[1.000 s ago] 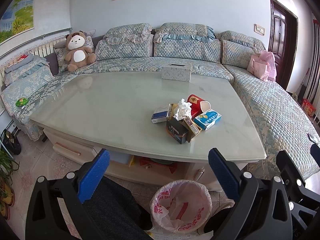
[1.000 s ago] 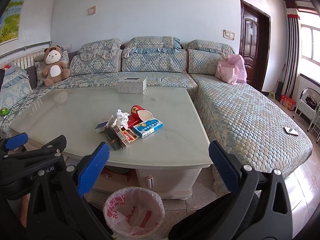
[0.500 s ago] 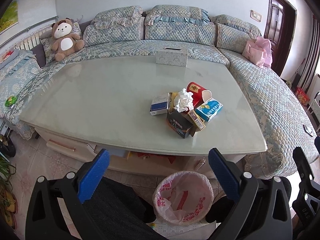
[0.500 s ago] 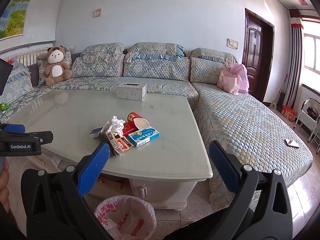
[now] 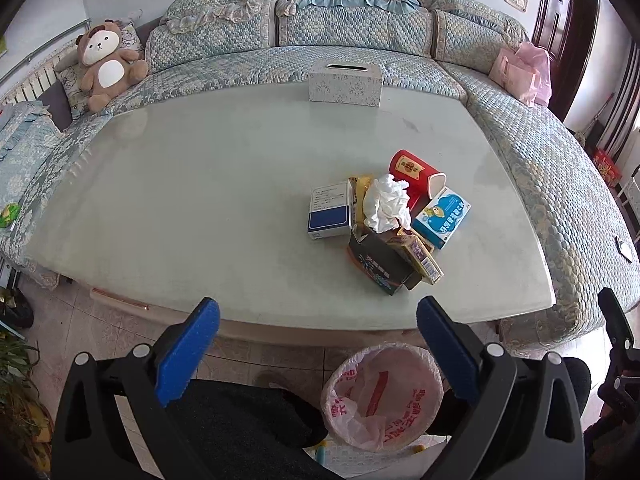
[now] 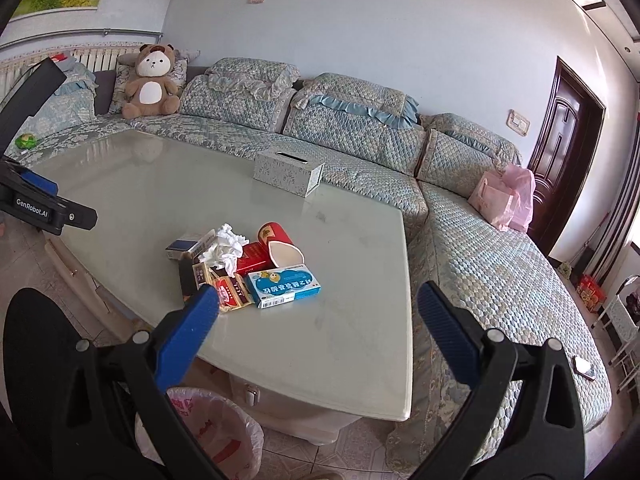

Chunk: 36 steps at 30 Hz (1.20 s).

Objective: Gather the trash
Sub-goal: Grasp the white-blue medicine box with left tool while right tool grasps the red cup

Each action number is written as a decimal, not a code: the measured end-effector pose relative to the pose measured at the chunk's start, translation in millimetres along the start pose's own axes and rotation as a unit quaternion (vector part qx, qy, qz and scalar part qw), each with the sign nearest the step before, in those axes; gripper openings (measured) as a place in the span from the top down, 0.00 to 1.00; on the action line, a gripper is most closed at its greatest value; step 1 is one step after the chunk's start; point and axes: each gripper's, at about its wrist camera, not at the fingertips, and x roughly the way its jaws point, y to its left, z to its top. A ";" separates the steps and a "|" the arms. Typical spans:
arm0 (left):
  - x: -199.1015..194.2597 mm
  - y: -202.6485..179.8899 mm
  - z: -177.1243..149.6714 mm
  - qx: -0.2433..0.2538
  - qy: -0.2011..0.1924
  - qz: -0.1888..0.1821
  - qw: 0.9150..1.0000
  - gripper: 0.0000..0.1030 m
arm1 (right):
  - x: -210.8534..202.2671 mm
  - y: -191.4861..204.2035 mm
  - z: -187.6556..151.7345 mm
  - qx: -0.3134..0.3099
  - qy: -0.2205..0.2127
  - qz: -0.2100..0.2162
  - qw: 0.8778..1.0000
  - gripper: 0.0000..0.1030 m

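Note:
A pile of trash lies on the pale glass table [image 5: 200, 208] [image 6: 340, 340]: a crumpled white tissue [image 5: 386, 200] [image 6: 224, 248], a red paper cup [image 5: 416, 170] [image 6: 280, 240] on its side, a blue-and-white box [image 5: 442, 216] [image 6: 284, 285], a navy-and-white box [image 5: 330, 216] [image 6: 188, 242], a dark carton [image 5: 380, 264] and a yellow pack [image 5: 420, 256] [image 6: 232, 292]. A bin lined with a pink bag [image 5: 382, 396] [image 6: 216, 432] stands on the floor below the table's near edge. My left gripper [image 5: 318, 344] is open above the near edge. My right gripper [image 6: 318, 320] is open, its left fingertip [image 6: 192, 320] beside the pile.
A patterned tissue box [image 5: 346, 80] [image 6: 288, 170] sits at the table's far side. A quilted corner sofa [image 5: 540, 152] [image 6: 500, 280] wraps around the table, with a teddy bear [image 5: 106, 60] [image 6: 152, 80] and a pink bag [image 5: 520, 70] [image 6: 504, 196] on it. A dark door [image 6: 568, 152] is at the right.
Both grippers have risen and moved in over the table. The left view now tilts down onto the tabletop. The right one has swung closer to the trash pile. Both remain open.

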 end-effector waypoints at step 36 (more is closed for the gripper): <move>200.1 6.2 106.9 0.036 0.152 -0.044 0.987 0.06 | 196.2 -23.3 32.9 -0.067 0.090 0.097 0.989 0.06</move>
